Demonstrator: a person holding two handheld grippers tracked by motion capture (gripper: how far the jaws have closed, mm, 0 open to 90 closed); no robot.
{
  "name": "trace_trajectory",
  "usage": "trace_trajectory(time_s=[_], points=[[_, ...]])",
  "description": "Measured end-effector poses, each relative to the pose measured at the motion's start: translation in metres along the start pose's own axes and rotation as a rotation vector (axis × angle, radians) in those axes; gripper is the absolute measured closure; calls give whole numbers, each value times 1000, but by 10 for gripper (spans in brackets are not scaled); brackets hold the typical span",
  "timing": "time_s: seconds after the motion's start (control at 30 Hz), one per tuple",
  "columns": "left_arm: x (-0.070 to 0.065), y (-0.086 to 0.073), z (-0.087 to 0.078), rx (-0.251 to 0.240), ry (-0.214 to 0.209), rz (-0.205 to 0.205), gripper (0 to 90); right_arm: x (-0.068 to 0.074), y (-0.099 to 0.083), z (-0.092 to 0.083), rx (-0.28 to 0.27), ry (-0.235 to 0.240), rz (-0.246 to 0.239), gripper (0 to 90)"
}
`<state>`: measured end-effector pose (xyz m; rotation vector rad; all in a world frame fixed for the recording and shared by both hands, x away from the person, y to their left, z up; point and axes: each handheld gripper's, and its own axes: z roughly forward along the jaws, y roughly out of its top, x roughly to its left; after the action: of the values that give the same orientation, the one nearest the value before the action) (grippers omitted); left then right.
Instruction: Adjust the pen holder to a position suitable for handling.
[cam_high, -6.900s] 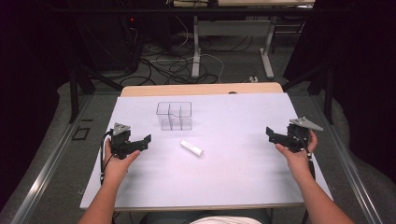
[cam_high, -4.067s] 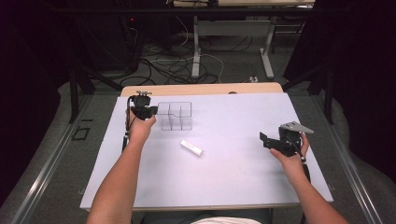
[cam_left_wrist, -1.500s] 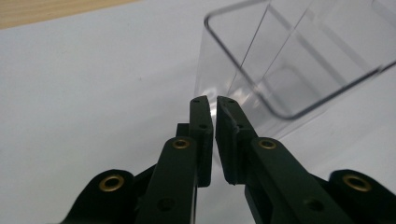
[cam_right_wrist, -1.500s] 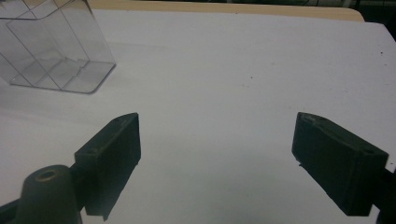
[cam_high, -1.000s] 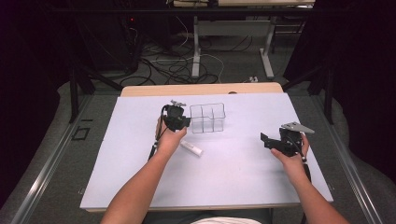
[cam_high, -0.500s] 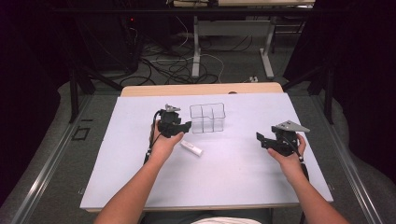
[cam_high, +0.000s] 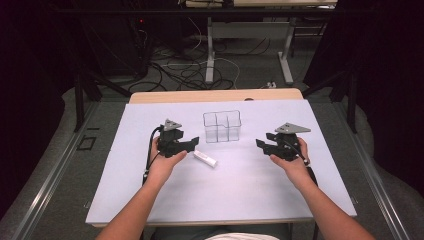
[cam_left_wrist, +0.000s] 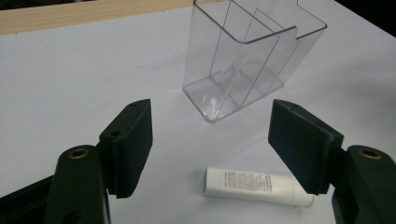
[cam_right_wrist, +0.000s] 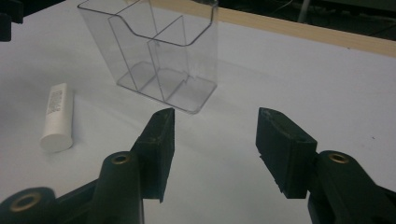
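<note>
1. The white tube (cam_left_wrist: 256, 185) lies flat on the table, just in front of the clear divided organizer (cam_left_wrist: 250, 60) and a little to its left; nothing touches it.
2. The organizer stands upright near the table's middle; four seconds ago it sat farther left, so the left hand has slid it over. It is empty.
3. The left gripper (cam_high: 192, 143) has drawn back from the organizer in the last second and now hovers just above and beside the tube. Its jaws stand wide apart, holding nothing, with the tube lying between and below them in the left gripper view.
4. This suggests the organizer is placed and the tube is the next thing to be picked up, probably to go into a compartment.
5. The right gripper (cam_high: 261, 144) waits right of the organizer, jaws well apart and empty.
6. The surface is a white sheet (cam_high: 240, 200) over a wooden table (cam_high: 215, 95). The room is dark, with cables (cam_high: 185, 70) and table legs (cam_high: 210, 55) beyond.
</note>
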<state>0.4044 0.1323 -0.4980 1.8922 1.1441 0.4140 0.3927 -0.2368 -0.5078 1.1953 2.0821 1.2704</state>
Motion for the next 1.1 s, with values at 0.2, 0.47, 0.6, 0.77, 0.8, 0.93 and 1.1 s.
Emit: trace_trajectory(time_s=[0.2,0.47,0.6,0.77,0.8,0.93,1.1], points=[[5,-11,-10,-7,-6,-4,284,15,12,13,8,37,-43,425],[8,-22,-22,2,-13,-18,239,30,24,29,-1,64,-85,458],[9,-26,-25,1,-14,-18,183,22,32,40,-6,43,-12,642],[8,-28,-25,-17,-18,-36,159,14,42,51,-1,-10,18,829],[8,-28,-26,-6,-17,-32,159,13,44,54,-7,-17,21,856],[10,-31,-25,-8,-7,-43,159,11,48,67,9,-47,20,900],[13,-33,-25,-7,1,-53,159,9,49,77,25,-71,29,900]])
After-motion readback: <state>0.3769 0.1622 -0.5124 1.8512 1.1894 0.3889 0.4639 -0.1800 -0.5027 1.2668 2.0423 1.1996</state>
